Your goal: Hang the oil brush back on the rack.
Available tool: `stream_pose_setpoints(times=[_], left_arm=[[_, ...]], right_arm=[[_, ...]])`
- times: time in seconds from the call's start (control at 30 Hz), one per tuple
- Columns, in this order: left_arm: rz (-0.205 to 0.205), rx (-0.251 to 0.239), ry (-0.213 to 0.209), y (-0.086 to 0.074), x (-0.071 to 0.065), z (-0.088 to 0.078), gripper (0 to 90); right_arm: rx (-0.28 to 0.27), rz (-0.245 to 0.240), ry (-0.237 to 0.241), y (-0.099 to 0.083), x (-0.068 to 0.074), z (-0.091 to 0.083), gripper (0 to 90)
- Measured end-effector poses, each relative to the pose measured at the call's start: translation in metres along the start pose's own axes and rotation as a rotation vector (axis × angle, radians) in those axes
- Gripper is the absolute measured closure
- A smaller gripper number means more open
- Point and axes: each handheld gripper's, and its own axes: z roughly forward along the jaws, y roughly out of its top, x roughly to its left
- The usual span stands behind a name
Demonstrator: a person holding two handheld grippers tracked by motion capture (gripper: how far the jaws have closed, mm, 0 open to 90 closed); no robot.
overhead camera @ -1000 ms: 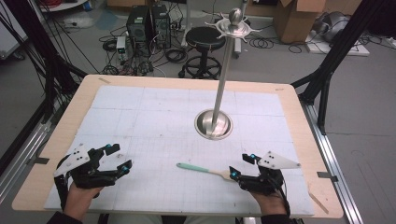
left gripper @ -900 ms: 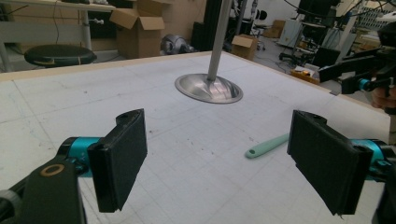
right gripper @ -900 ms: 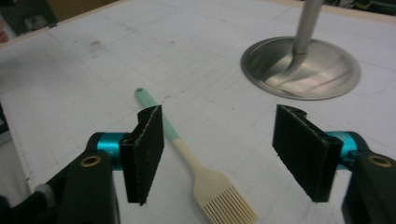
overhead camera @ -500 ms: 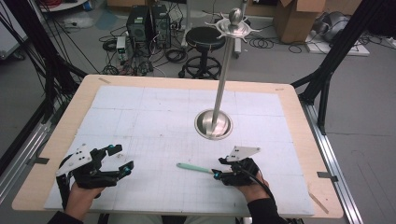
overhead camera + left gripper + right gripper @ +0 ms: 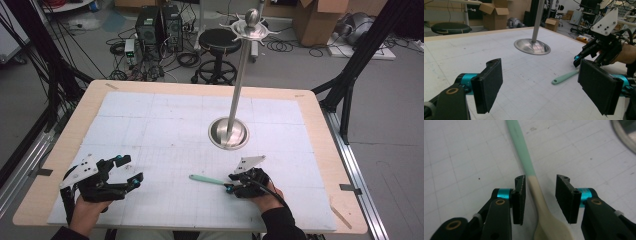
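A spoon with a mint-green handle and a pale bowl lies flat on the white mat near the front edge. My right gripper is down over its bowl end. In the right gripper view the spoon's neck runs between the jaws of my right gripper, which have just been closing; a gap still shows beside the right pad. My left gripper rests at the front left, open and with nothing in it. Its wide-set pads frame the spoon and the right gripper farther off.
A tall metal stand with a round dished base and a thin pole rises from the middle of the mat. The wooden table edge frames the mat. Boxes, a stool and cables lie on the floor beyond.
My right gripper has moved left along the front of the mat and sunk onto the spoon's bowl end, and its jaws have narrowed around the neck. The left gripper has kept still.
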Motion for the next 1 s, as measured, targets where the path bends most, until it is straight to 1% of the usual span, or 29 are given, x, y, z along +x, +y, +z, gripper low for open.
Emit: stream_pose_setpoints(times=[0.07, 0.1, 0.13, 0.17, 0.2, 0.27, 0.33, 0.5, 0.63, 0.67, 0.77, 0.9, 1.0], left_arm=[[-0.001, 0.002, -0.001, -0.0002, 0.0003, 0.0003, 20.4], [-0.001, 0.002, -0.002, -0.0002, 0.0004, 0.0003, 20.4], [-0.002, 0.002, -0.001, -0.0002, 0.0004, 0.0, 20.5], [-0.002, 0.002, -0.001, -0.0002, 0.0004, 0.0, 20.5], [-0.006, -0.003, 0.0, -0.0001, 0.0004, -0.0002, 20.5], [-0.005, -0.003, 0.0, 0.0, 0.0007, -0.0003, 20.5], [-0.004, -0.002, -0.001, -0.0001, 0.0009, -0.0001, 20.6], [-0.007, -0.011, -0.016, 0.0001, 0.0006, -0.0005, 21.5], [-0.01, -0.013, -0.022, -0.0002, 0.0001, -0.0003, 22.2], [-0.011, -0.014, -0.027, -0.0004, 0.0, 0.0, 22.3], [-0.012, -0.015, -0.028, -0.0003, 0.0, 0.0, 22.3], [-0.011, -0.014, -0.029, -0.0003, 0.0002, 0.0001, 22.6], [-0.01, -0.005, -0.034, -0.0001, 0.0004, 0.0004, 22.7]], right_arm=[[-0.002, 0.002, -0.005, -0.0002, -0.0012, 0.0, 65.1], [0.002, 0.008, -0.004, -0.0004, -0.0011, -0.0005, 68.2], [0.002, 0.004, 0.004, -0.0003, -0.0015, -0.0006, 70.9], [0.002, 0.004, 0.004, -0.0003, -0.0015, -0.0006, 70.9], [0.006, -0.012, 0.021, 0.0005, -0.0009, -0.0005, 77.9], [0.014, -0.021, 0.012, 0.0011, 0.0008, -0.0007, 78.2], [0.029, -0.013, 0.006, 0.0035, 0.0016, -0.0006, 79.3], [0.059, -0.017, -0.004, 0.007, 0.0045, -0.0009, 80.6], [0.058, -0.014, 0.001, 0.0067, 0.0059, -0.001, 81.7], [0.054, 0.002, 0.006, 0.0064, 0.0057, -0.0011, 82.3], [0.047, 0.024, 0.015, 0.005, 0.0051, -0.0017, 82.6], [0.035, 0.034, 0.018, 0.0041, 0.0058, -0.0021, 82.8], [0.008, 0.044, 0.019, 0.004, 0.0067, -0.0063, 82.8]])
